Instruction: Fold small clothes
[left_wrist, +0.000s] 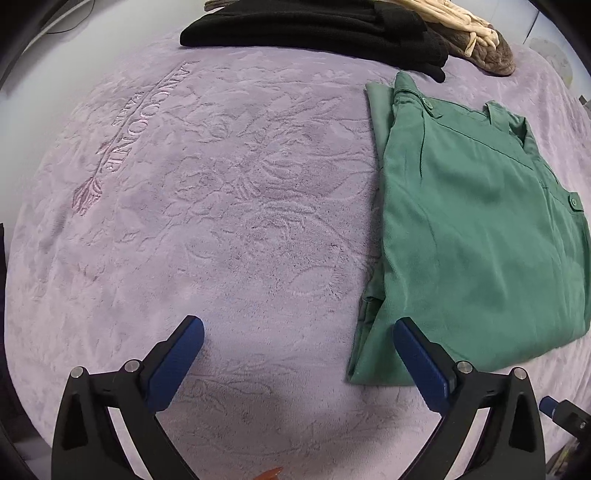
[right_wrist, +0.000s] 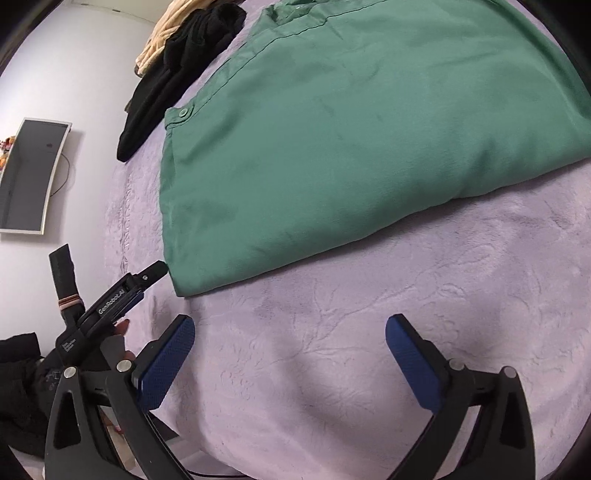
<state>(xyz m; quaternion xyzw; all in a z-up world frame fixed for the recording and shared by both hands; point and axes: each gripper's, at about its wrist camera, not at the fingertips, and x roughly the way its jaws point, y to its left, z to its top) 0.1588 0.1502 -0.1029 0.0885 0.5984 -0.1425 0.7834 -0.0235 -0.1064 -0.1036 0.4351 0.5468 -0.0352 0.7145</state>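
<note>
A green buttoned garment (left_wrist: 472, 229) lies folded flat on the lilac plush blanket (left_wrist: 221, 192). It takes up the right half of the left wrist view and the upper part of the right wrist view (right_wrist: 351, 122). My left gripper (left_wrist: 298, 326) is open above the blanket, and its right finger (left_wrist: 421, 362) overlaps the garment's near left corner in the picture. My right gripper (right_wrist: 290, 323) is open over bare blanket (right_wrist: 332, 350), just short of the garment's near edge. Nothing is between either pair of pads. The left gripper's housing (right_wrist: 110, 302) shows at the left, close to the garment's corner.
A black garment (left_wrist: 314, 26) and a cream and brown bundle (left_wrist: 476, 33) lie at the blanket's far edge. The same black cloth (right_wrist: 177, 77) appears top left in the right wrist view. A curved screen (right_wrist: 29, 173) sits beyond the blanket's left edge. A gloved hand (right_wrist: 118, 343) holds the left gripper.
</note>
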